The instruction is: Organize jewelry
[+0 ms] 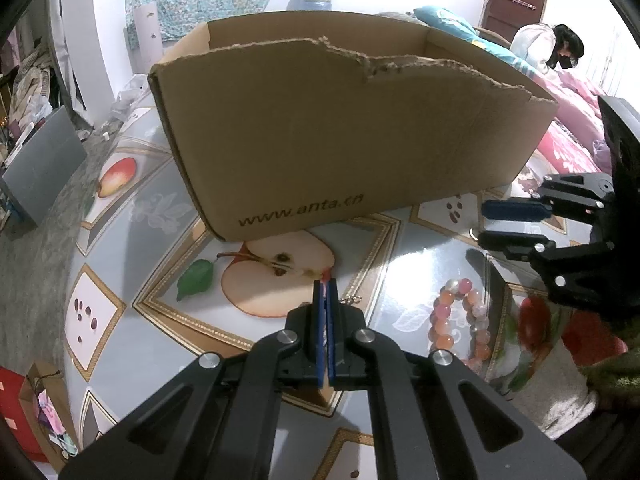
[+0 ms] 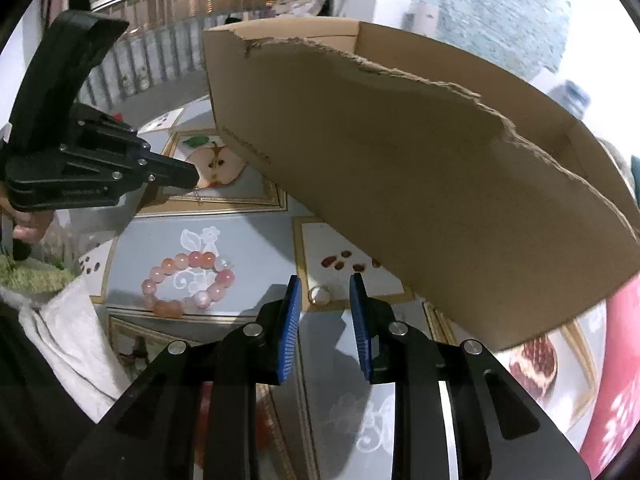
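Note:
A brown cardboard box point(image 1: 340, 132) with a torn rim stands on the fruit-print table; it also shows in the right wrist view point(image 2: 420, 184). A pink bead bracelet point(image 1: 460, 320) lies on the table to the right of my left gripper point(image 1: 326, 286); it also shows in the right wrist view point(image 2: 188, 284). My left gripper is shut, with a thin gold chain point(image 1: 351, 300) showing beside its tips. My right gripper point(image 2: 325, 284) is open just above a small ring point(image 2: 319, 294). It also shows in the left wrist view point(image 1: 484, 222).
The table point(image 1: 132, 216) has a glossy fruit-print cover. A grey case point(image 1: 44, 168) stands off the table's left. A person point(image 1: 552, 46) sits by a bed with pink bedding point(image 1: 568, 136) at far right.

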Available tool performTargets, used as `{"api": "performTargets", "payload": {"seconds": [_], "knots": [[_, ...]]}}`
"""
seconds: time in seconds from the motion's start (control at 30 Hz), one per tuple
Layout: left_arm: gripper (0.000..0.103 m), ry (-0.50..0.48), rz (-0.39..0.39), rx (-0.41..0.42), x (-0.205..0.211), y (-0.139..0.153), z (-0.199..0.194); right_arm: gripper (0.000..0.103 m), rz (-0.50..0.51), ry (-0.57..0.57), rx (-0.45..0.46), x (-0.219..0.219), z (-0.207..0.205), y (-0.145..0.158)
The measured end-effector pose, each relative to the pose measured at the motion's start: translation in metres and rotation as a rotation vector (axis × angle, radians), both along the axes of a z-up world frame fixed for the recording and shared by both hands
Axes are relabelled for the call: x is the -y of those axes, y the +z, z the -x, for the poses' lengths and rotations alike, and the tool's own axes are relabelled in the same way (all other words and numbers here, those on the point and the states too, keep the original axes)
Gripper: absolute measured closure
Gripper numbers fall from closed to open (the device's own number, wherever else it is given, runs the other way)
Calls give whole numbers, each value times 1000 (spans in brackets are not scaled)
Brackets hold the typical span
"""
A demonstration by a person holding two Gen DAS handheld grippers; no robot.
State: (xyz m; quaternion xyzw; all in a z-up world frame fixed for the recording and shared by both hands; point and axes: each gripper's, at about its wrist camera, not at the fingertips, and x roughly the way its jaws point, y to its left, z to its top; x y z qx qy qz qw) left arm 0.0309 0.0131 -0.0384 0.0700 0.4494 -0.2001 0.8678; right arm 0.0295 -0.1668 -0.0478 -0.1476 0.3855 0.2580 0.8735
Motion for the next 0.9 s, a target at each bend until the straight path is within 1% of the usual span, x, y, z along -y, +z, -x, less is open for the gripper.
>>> {"api": "performTargets", "payload": {"seconds": [0.07,0.1,0.13,0.33,0.37,0.4,0.67,0.8,0.83,0.87,0.9], "knots": [[102,0,-2,1,0,0,0,81,-5,26,-8,0,-4,-3],[102,0,-3,2,0,0,0,89,-17,35,-18,1,-6,-3],[102,-1,-4,4,0,1,0,93,-34,41,-31,2,-7,-3],[102,-6,-2,13,0,3,2,95,-72,37,-40,7,-9,-2],[102,-8,0,17,-1,4,2,101,-76,33,-39,8,-8,-2],[102,-10,0,20,0,5,3,103,-82,31,-41,8,-8,-1],[102,-23,6,43,-2,13,9,103,-108,-7,-41,18,1,5],[102,-26,6,44,-3,13,9,101,-125,-35,-39,27,2,9],[102,-27,7,44,-3,13,9,99,-130,-41,-40,28,2,9],[102,-27,7,44,-1,13,10,94,-135,-49,-36,28,2,10],[102,-28,6,44,-1,13,10,85,-134,-60,-29,28,1,10]]}}
